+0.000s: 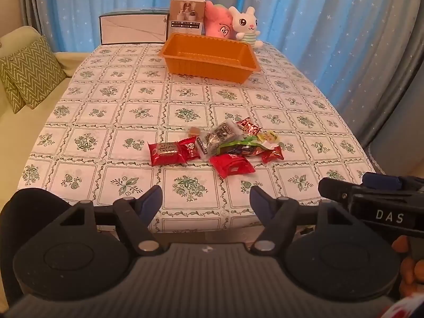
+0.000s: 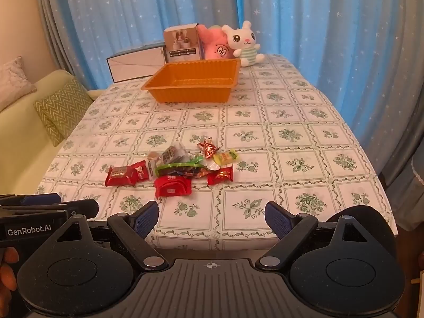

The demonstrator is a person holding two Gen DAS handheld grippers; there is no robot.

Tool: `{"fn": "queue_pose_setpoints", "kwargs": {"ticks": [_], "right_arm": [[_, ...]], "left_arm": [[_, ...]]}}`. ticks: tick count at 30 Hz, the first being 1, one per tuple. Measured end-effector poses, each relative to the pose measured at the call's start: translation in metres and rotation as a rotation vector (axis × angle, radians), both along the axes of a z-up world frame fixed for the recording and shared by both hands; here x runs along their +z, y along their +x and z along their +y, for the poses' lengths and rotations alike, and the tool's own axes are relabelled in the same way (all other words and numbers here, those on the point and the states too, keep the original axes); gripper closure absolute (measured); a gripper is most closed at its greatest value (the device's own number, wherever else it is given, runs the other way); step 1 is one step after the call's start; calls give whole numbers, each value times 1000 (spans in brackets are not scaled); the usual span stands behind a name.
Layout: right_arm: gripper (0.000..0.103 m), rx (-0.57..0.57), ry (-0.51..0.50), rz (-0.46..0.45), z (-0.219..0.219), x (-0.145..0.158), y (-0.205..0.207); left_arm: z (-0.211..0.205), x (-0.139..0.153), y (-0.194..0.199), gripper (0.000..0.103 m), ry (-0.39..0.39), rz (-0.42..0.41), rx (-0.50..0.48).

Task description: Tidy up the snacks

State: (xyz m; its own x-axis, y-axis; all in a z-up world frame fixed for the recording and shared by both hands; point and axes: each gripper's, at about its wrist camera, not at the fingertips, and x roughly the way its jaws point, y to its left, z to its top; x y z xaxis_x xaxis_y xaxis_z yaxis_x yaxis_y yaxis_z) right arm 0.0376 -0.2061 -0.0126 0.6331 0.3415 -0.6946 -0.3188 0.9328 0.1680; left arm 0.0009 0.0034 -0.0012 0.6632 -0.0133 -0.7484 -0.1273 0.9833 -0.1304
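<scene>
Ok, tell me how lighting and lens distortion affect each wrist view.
Left wrist view: warm dim light, table edges bow outward, snack pile fairly sharp, dark corners. Right wrist view: same warm cast, blue glow through the curtain, orange tray slightly soft, edges curved.

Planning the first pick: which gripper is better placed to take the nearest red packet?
Marginally the left gripper: the red packet lies almost straight ahead of its open fingers. From the right gripper, also open, it sits left of centre.
</scene>
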Motion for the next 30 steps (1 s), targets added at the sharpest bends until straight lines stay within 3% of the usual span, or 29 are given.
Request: {"fn": "queue_pose_setpoints", "kwargs": {"ticks": [30], "right_arm": [[16,-5,-2,3,1,-1,-3]], "left_arm": [[-5,3,-1,35,-8,-9,-14]]}}
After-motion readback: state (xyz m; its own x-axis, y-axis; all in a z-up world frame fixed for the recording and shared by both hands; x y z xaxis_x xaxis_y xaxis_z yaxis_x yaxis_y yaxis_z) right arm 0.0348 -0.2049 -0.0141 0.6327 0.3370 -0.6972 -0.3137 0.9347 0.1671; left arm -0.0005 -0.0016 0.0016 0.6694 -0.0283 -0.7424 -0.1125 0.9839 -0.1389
